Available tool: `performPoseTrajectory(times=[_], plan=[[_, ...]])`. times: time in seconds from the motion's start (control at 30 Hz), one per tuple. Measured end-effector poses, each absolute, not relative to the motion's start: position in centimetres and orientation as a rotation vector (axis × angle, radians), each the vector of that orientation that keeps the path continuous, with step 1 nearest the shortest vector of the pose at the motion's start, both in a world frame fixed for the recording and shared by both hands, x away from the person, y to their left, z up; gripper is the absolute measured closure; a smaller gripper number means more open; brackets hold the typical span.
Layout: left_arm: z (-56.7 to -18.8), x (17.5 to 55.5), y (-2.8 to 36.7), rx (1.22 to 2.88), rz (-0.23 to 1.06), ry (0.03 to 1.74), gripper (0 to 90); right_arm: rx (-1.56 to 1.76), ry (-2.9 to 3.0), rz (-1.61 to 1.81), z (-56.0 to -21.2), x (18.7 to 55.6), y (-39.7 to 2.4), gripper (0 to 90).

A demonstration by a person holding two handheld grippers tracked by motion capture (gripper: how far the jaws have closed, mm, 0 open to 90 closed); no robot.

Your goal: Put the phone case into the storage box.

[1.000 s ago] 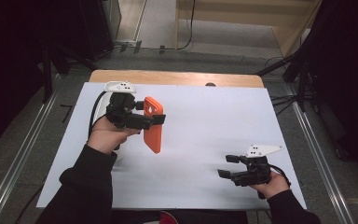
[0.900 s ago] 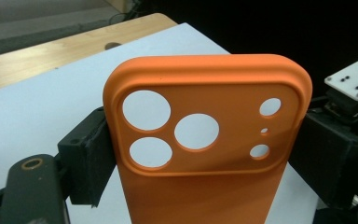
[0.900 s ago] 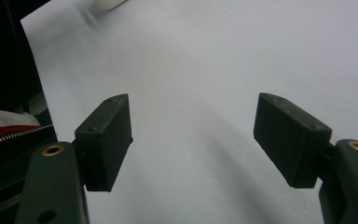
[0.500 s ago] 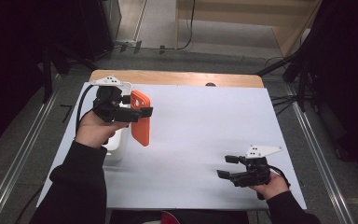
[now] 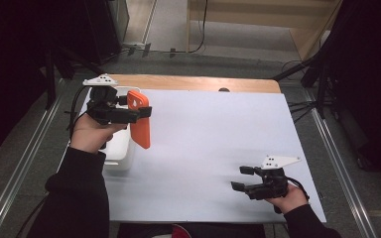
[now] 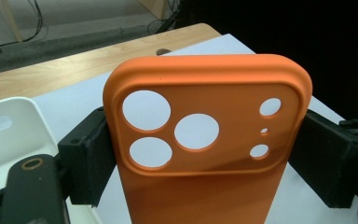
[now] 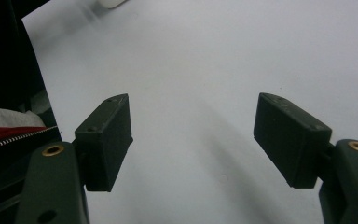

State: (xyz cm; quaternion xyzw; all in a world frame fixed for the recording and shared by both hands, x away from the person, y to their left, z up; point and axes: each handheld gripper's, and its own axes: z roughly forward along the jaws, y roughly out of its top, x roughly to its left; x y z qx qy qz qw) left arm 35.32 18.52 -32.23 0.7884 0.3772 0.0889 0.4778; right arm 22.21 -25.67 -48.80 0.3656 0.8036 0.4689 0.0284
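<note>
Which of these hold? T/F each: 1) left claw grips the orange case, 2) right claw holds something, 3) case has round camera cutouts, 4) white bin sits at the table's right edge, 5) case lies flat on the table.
1) The left claw grips the orange case. True: its pads press on both side edges.
2) The right claw holds something. False: its jaws stand open with nothing but the white table between them.
3) The case has round camera cutouts. True: three big holes and smaller ones show in the left gripper view.
4) The white bin sits at the table's right edge. False: it is at the left edge, under the left hand.
5) The case lies flat on the table. False: it is held up, above the table, beside the bin.
</note>
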Motion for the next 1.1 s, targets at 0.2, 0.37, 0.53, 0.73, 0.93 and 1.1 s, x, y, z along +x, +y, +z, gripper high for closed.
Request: performPoseTrajectory(times=[0.2, 0.37, 0.53, 0.73, 0.93, 1.1], plan=[[-31.9, 35.4, 19.5, 1.902, 0.232, 0.94, 16.1, 1.13, 2.481, 1.448, -48.8, 22.2, -25.6, 26.8], [-31.6, 35.4, 20.4, 1.884, 0.251, 0.959, 16.0, 1.13, 2.481, 1.446, -48.8, 22.2, -25.6, 26.8], [-31.4, 35.5, 21.2, 1.869, 0.273, 0.981, 16.0, 1.128, 2.484, 1.448, -48.7, 22.1, -25.6, 26.8], [-31.3, 35.5, 22.0, 1.855, 0.325, 0.993, 16.0, 1.126, 2.485, 1.44, -48.7, 22.1, -25.6, 26.8], [-31.4, 35.7, 22.8, 1.847, 0.355, 1.024, 16.0, 1.126, 2.487, 1.442, -48.7, 22.1, -25.6, 26.8], [-31.5, 35.9, 23.4, 1.834, 0.394, 1.061, 16.0, 1.13, 2.488, 1.44, -48.7, 22.1, -25.6, 26.8]])
